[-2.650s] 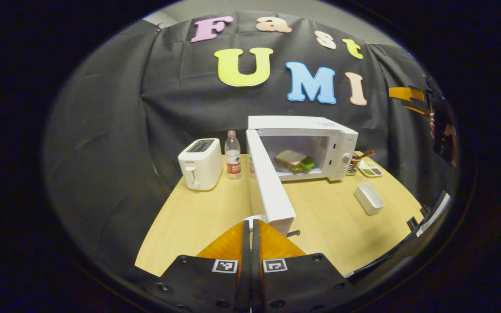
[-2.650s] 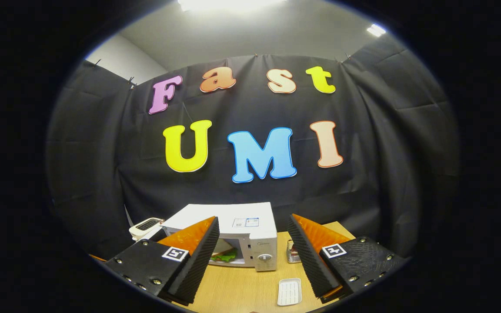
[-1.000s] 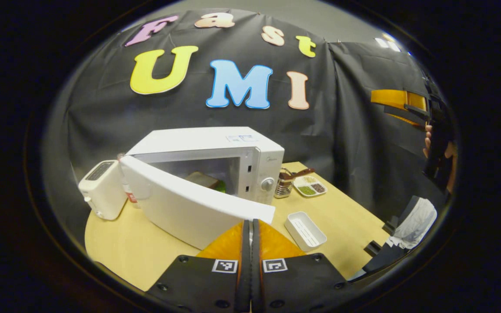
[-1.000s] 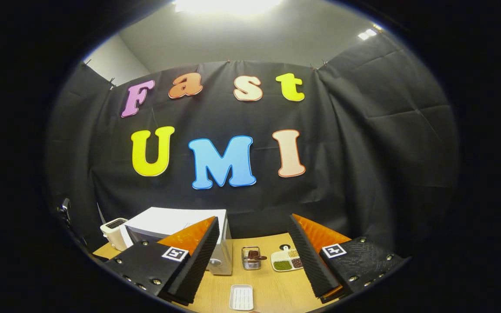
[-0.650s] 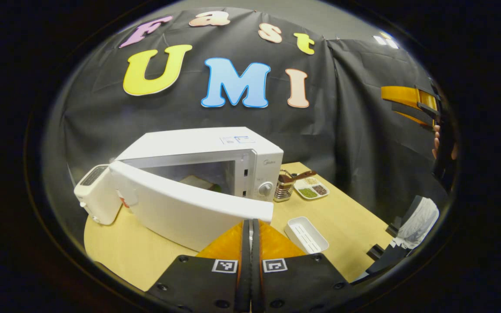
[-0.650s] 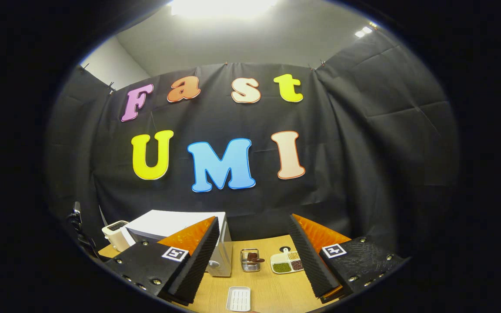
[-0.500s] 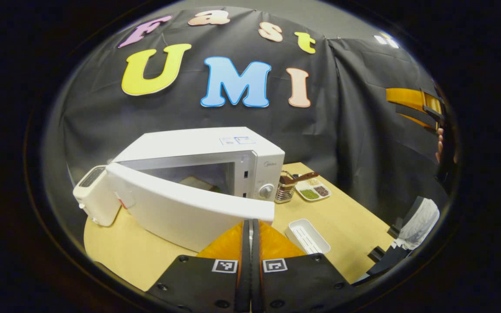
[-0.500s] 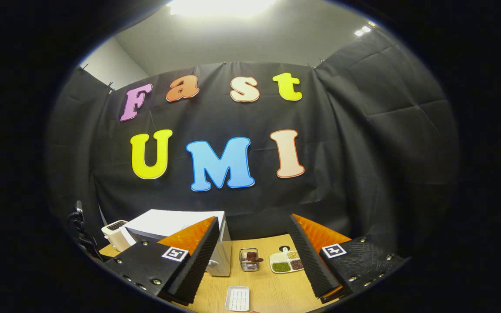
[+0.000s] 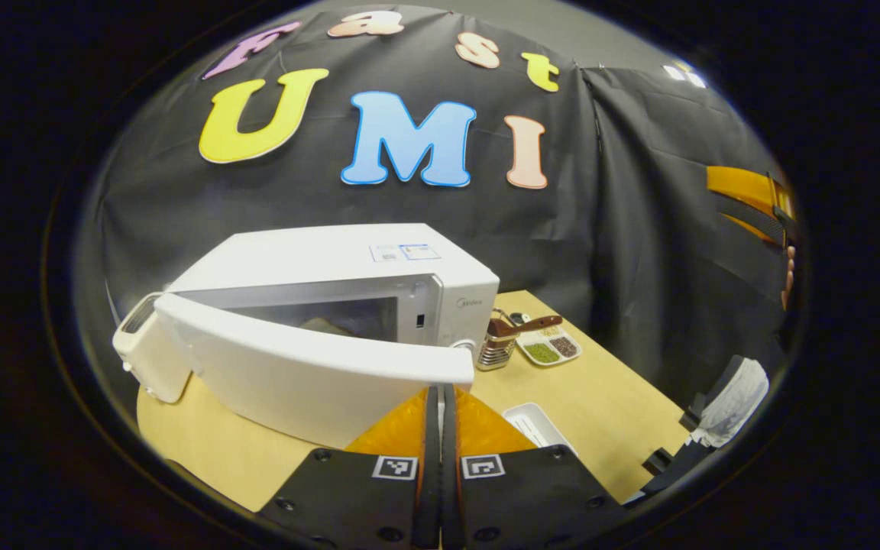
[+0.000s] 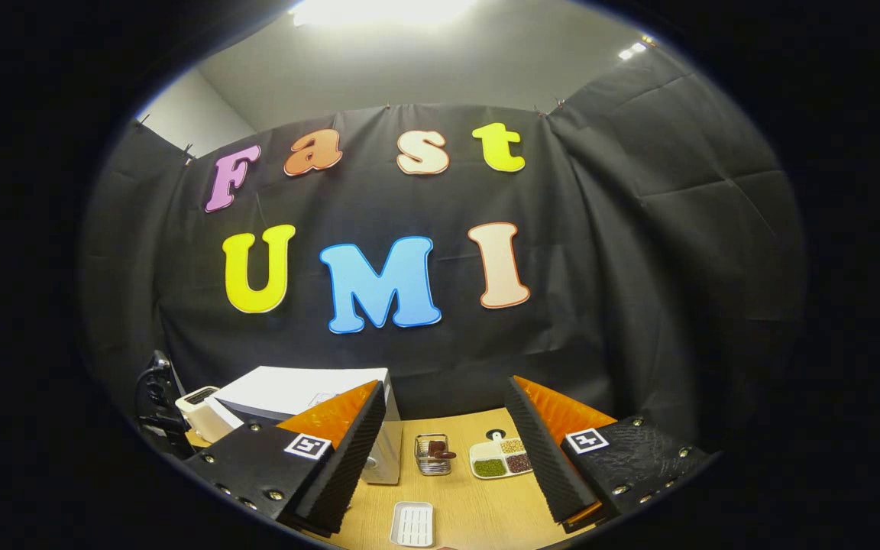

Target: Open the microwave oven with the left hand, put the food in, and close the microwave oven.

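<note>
At lower centre, the left gripper, fingers pressed together on nothing, meets the microwave door, which stands partly ajar. The right gripper gapes wide and empty at the bottom of its view.

the boxy white microwave oven stands toward the back left of the pale wooden tabletop, its white door hinged at the left and partly ajar. a slice of the food shows dimly through the gap inside the cavity.
</note>
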`<state>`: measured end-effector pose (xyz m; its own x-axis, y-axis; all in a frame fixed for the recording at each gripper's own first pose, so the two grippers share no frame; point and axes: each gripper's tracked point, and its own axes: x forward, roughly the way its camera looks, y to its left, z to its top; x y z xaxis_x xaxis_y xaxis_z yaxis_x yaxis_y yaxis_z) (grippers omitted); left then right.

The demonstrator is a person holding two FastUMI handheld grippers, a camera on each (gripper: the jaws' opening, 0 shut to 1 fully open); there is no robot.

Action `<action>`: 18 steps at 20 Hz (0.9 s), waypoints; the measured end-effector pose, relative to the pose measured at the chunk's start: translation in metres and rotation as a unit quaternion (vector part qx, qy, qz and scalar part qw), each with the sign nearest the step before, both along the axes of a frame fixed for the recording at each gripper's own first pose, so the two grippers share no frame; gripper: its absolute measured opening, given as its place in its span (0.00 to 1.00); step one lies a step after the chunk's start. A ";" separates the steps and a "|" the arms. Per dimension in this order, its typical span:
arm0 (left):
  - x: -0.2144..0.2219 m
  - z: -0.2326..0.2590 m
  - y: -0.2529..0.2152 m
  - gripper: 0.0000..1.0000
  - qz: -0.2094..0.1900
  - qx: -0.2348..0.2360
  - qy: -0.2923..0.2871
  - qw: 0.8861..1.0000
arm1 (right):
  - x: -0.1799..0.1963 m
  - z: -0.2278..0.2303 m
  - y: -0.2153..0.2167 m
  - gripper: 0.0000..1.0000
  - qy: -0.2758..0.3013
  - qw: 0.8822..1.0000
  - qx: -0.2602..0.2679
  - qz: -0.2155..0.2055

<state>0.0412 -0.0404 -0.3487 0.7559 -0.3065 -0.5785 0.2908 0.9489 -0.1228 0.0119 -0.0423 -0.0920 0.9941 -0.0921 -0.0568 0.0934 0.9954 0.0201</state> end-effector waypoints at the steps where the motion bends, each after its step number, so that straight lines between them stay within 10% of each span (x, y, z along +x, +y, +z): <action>1: 0.005 0.000 -0.002 0.07 -0.001 -0.002 0.001 1.000 | 0.001 0.000 -0.001 0.96 0.000 1.000 0.000 -0.001; 18: 0.069 -0.013 -0.018 0.07 0.012 -0.002 0.005 1.000 | 0.013 -0.006 -0.015 0.96 0.010 1.000 0.002 -0.010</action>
<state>0.1100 -0.0585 -0.3613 0.7569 -0.2908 -0.5852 0.2668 0.9550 -0.1294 0.0251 -0.0574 -0.0978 0.9908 -0.1119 -0.0761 0.1138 0.9933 0.0219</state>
